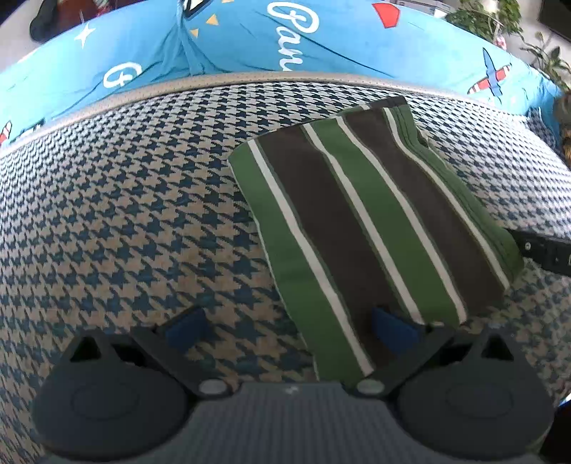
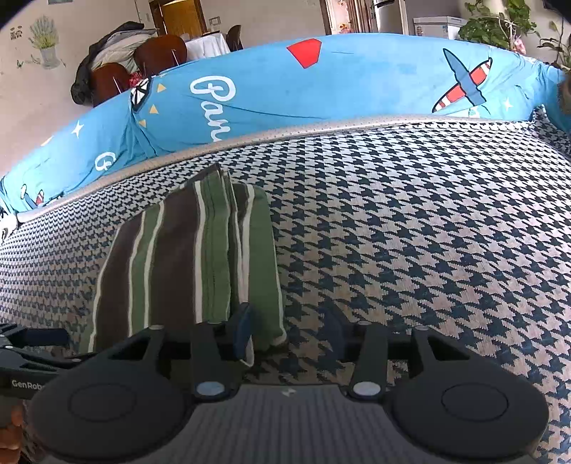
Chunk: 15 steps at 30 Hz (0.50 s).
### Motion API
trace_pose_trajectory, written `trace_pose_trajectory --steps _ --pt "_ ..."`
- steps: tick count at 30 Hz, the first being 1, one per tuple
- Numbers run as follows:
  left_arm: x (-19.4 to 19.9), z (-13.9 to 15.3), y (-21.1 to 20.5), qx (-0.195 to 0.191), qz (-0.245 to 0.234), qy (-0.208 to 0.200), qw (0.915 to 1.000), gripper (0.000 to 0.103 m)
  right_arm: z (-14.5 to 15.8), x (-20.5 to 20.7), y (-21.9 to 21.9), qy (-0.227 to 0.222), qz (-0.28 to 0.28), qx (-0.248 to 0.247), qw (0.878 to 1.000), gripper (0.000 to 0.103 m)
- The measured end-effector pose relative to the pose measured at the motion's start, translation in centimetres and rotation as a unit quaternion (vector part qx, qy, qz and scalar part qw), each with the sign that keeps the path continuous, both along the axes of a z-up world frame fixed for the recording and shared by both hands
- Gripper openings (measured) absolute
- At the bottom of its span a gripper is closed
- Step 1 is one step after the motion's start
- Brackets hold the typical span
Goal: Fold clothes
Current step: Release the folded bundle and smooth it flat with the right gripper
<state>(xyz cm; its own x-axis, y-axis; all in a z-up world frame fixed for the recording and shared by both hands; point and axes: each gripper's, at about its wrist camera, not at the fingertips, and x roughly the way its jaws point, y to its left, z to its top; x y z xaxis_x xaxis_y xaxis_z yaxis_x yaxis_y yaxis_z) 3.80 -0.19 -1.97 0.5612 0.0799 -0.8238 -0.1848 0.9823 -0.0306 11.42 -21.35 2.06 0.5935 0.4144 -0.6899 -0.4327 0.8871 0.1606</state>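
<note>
My left gripper [image 1: 289, 330] has its jaws spread wide, nothing pinched: the right-hand blue pad [image 1: 394, 330] sits over the near edge of the folded striped garment [image 1: 367, 221], the other pad over bare houndstooth. Whether that pad actually touches the cloth I cannot tell. My right gripper [image 2: 291, 339] also has its jaws apart, and they hold nothing; its left pad [image 2: 244, 330] is at the garment's near right corner [image 2: 185, 264], the other finger over the patterned cover.

The garment, green and brown with thin white stripes, lies folded into a compact rectangle on the houndstooth sofa seat [image 1: 117, 221], with layered edges showing along its right side in the right wrist view. From the left wrist camera it sits right of centre; from the right one, left of centre, so it lies between my two grippers.

Behind the seat runs a grey piped edge, then a blue printed cover [image 2: 321, 89] with white lettering and aeroplanes. Beyond that are chairs [image 2: 142, 64] and leafy plants [image 2: 499, 25].
</note>
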Motion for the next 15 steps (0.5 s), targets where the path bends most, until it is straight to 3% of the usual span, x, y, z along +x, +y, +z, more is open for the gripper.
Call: trace_pose_trajectory --steps 4,8,15 --pt "-0.3 -0.2 0.2 0.004 0.003 -0.003 1.0000 0.103 0.1 -0.1 -0.3 -0.010 -0.013 -0.005 1.000 0.045" --pt "-0.7 -0.2 0.3 0.004 0.005 -0.005 1.0000 0.103 1.3 -0.9 -1.5 -0.034 -0.025 0.040 0.998 0.045" --pt "-1.2 -0.1 0.3 0.007 0.007 -0.011 0.9999 0.103 1.1 -2.8 -0.8 -0.027 0.012 0.060 0.998 0.045"
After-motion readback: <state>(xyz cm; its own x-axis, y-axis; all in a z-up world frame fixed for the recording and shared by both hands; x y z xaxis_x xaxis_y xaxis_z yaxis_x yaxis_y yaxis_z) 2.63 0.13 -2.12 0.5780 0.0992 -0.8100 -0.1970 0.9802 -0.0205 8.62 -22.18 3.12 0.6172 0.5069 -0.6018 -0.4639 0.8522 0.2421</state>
